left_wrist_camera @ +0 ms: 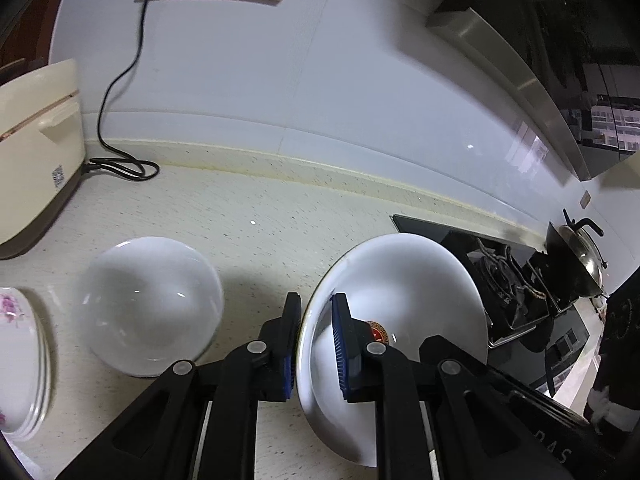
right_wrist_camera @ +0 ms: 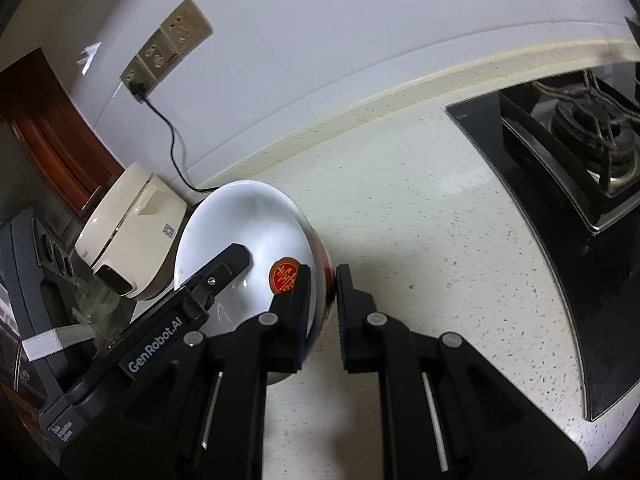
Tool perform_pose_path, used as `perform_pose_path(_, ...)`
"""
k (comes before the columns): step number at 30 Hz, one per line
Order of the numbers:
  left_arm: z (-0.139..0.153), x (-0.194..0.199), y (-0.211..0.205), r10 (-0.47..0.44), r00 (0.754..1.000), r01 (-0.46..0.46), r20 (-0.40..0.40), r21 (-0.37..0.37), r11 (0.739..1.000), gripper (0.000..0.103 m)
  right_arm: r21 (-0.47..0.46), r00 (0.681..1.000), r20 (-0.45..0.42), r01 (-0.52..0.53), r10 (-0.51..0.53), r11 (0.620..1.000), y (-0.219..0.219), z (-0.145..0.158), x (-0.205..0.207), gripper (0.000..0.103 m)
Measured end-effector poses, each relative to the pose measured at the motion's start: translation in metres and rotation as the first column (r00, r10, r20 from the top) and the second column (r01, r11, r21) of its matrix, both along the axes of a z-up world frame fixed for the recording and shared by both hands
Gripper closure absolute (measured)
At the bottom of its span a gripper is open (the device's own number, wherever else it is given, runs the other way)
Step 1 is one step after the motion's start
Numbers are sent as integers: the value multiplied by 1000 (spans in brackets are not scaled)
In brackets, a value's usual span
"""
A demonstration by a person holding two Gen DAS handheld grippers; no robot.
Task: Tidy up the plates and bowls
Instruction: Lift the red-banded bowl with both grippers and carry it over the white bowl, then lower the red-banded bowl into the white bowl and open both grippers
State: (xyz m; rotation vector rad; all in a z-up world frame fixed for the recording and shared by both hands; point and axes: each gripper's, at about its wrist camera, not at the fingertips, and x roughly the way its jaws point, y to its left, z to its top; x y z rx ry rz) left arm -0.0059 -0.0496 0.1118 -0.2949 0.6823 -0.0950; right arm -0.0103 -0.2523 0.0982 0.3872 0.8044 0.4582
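Bowl (left_wrist_camera: pixel 400 280): glossy white, round, red emblem inside; I hold it tilted above the speckled counter (left_wrist_camera: pixel 260 216)
Left gripper (left_wrist_camera: pixel 316 344): clamped on its rim
Right gripper (right_wrist_camera: pixel 324 300): pinching the opposite rim

A speckled cream countertop (left_wrist_camera: pixel 248 216) carries a white bowl (left_wrist_camera: pixel 154 304), stacked floral plates (left_wrist_camera: pixel 20 360) and a cream appliance (left_wrist_camera: pixel 38 152).
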Motion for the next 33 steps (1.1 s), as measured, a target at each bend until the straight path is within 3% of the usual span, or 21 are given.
perform_pose_path(23,16,-9,92,141,990,-140,4,-42,989,87,-29,987,60,-151,152,988,95,26,7,86)
perform_pose_path(33,-2,-12,121,193,981,-195,-30,-69,978,86,-64,977,34,-206,209,976,129,14,11,86)
